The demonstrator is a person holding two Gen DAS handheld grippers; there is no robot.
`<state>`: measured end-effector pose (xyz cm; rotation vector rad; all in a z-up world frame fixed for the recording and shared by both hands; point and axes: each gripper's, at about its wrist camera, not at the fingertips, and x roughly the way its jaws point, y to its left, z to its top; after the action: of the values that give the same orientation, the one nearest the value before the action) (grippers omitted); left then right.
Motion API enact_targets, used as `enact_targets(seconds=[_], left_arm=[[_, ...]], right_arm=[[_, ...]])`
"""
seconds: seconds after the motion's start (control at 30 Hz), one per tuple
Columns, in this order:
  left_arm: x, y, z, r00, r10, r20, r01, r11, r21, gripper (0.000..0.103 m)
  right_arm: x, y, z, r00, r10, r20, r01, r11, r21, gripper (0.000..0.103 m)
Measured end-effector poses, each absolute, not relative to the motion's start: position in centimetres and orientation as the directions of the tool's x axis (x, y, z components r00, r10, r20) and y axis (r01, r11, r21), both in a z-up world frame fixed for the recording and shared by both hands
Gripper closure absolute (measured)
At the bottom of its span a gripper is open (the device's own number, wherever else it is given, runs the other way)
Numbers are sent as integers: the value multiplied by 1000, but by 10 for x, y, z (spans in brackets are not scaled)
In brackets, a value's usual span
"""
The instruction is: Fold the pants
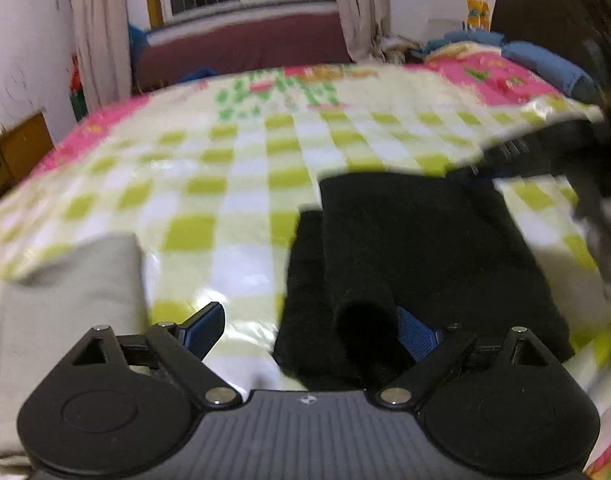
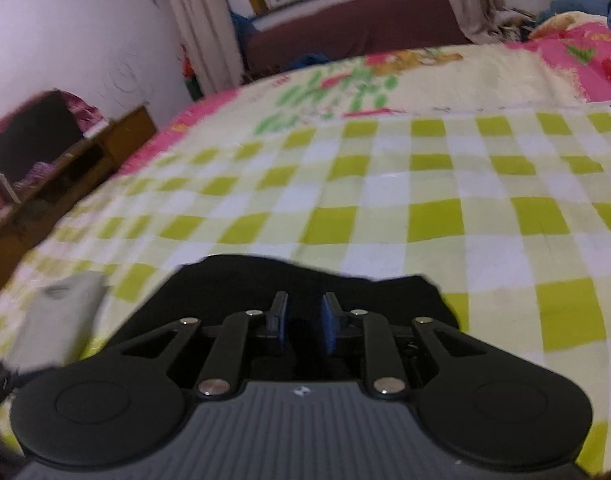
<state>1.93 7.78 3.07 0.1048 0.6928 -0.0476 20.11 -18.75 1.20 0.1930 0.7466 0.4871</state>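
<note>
The black pants (image 1: 417, 256) lie folded into a compact stack on the green-checked bedspread (image 1: 241, 184). My left gripper (image 1: 311, 326) is open at the stack's near edge; its right finger lies under a rolled fold, its left finger over bare spread. In the right wrist view the pants (image 2: 305, 284) lie just ahead and under my right gripper (image 2: 305, 322), whose fingers stand a little apart with nothing visibly between them. The right gripper shows blurred at the right edge of the left wrist view (image 1: 545, 152).
A folded grey garment (image 1: 69, 312) lies left of the pants; it also shows in the right wrist view (image 2: 61, 320). Blue pillows (image 1: 545, 64) and a dark headboard stand at the far right. A wooden cabinet (image 2: 77, 168) stands left of the bed.
</note>
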Motion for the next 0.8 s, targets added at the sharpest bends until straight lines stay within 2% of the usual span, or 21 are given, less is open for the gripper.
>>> enact_targets(seconds=[0.07,0.17,0.3,0.4,0.6,0.73,0.8], left_arm=[[19,71,45,806,1,-592,80,991,110,0],[38,57,46,823,3,-569,94,985,142,0],[63,54,27,784,6,-621,98,986,133,0],[70,57,3,749,32,-662,105,980,166,0],[62,78,-3,725,-27,-688,78,996,43,0],[59,68,-1,735,6,-678,86,991,102,0],[58,64,-2,742,17,-670,89,988,123,0]], right_arm=[[187,-188,14,621,515,-592,-365,857,363,78],[172,-183,6,618,502,-605,-365,865,345,76],[156,-195,2,631,495,-598,-318,868,383,76],[152,-209,-1,643,465,-608,-279,882,379,71],[146,-226,-16,620,454,-640,-222,884,412,70],[144,-229,-19,618,462,-636,-203,875,439,69],[143,-232,-20,611,476,-633,-193,865,464,65]])
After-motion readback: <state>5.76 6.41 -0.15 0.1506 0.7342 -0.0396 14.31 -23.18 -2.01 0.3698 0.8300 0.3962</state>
